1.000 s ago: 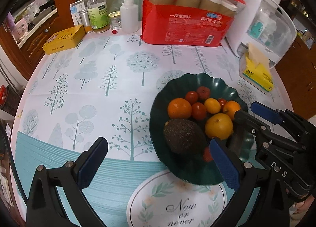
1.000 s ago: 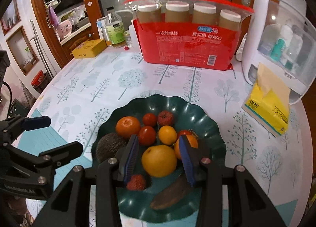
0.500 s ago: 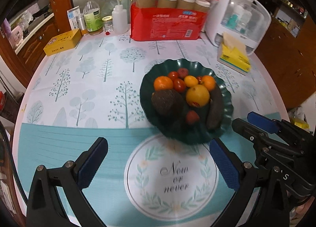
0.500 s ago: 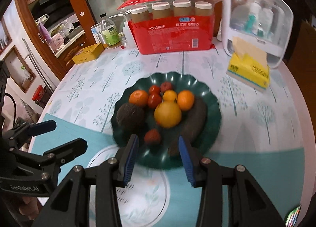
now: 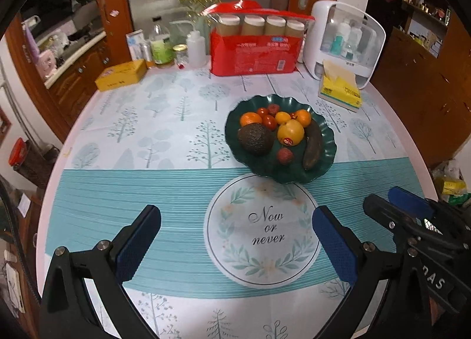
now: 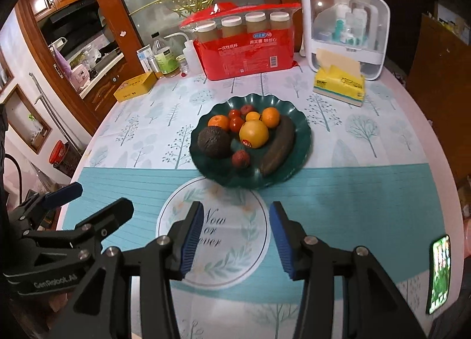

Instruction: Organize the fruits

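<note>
- The left tool (image 5: 235,239) hangs over the near part of the desk (image 5: 164,121) with its blue pads spread wide and nothing between them. Below it lies the round "Now or never" print (image 5: 265,230) of the cloth.
- The right tool (image 6: 237,236) is also spread, less widely, and empty. It sits above the same print, and in the left wrist view it shows at about 4 o'clock, beside the left tool.
- No loose fruit shows on the cloth between the tools and the dish. As a judgement, the gathering looks finished or nearly so, with both tools standing clear; whether any sorting inside the dish is meant, I cannot tell.
- The green plate (image 6: 300,132) lies just past the print, at 12 o'clock from the right tool and about 1 o'clock from the left tool, apart from both.
- On its near side rest a small red fruit (image 6: 240,158) and a dark banana (image 6: 278,147), the banana running from 5 o'clock up toward 1 o'clock on the dish.
- Mid-plate, a dark avocado (image 6: 213,142) sits at 9 o'clock and a large yellow-orange citrus (image 6: 253,134) with a sticker sits at the centre, touching the banana.
- Toward the far rim are two oranges (image 6: 219,122), small red tomatoes (image 6: 235,124) and a small yellow fruit (image 6: 253,116), packed close together.
- Beyond the plate, near the far edge of the desk, stand a yellow tissue pack (image 6: 338,85), a red pack of paper cups (image 6: 247,47) and a yellow tin (image 6: 135,90).
</note>
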The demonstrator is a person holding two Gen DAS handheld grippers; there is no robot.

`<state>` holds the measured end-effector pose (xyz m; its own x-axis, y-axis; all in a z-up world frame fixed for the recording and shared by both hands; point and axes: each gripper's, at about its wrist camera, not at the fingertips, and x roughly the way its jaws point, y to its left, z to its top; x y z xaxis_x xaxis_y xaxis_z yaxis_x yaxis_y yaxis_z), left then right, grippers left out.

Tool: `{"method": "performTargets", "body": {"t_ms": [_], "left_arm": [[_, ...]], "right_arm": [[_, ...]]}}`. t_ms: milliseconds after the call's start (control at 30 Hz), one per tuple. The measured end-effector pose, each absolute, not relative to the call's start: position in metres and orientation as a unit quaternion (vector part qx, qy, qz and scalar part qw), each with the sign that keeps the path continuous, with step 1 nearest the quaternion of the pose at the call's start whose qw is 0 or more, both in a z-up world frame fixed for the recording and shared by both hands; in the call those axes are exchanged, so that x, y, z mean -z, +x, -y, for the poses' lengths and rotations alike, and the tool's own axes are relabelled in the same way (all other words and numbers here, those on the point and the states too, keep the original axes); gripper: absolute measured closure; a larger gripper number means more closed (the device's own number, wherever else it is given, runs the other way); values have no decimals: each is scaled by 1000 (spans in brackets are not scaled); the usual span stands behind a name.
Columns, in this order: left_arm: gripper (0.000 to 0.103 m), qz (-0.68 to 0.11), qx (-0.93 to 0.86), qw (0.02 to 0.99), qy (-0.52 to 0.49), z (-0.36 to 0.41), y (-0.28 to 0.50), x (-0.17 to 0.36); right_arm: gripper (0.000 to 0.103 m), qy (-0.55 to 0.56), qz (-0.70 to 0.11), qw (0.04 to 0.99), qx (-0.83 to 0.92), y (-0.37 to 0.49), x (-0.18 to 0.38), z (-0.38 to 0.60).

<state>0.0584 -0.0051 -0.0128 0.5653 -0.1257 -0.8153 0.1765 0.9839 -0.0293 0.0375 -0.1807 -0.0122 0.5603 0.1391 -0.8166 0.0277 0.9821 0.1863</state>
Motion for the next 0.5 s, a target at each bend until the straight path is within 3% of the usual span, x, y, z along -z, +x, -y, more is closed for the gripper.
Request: {"method": "performTargets", "body": {"t_ms": [500], "left_arm": [[1, -458, 70, 886, 28, -8, 22, 10]], "right_arm": [[56, 95, -454, 886, 3, -8, -1, 164]]}}
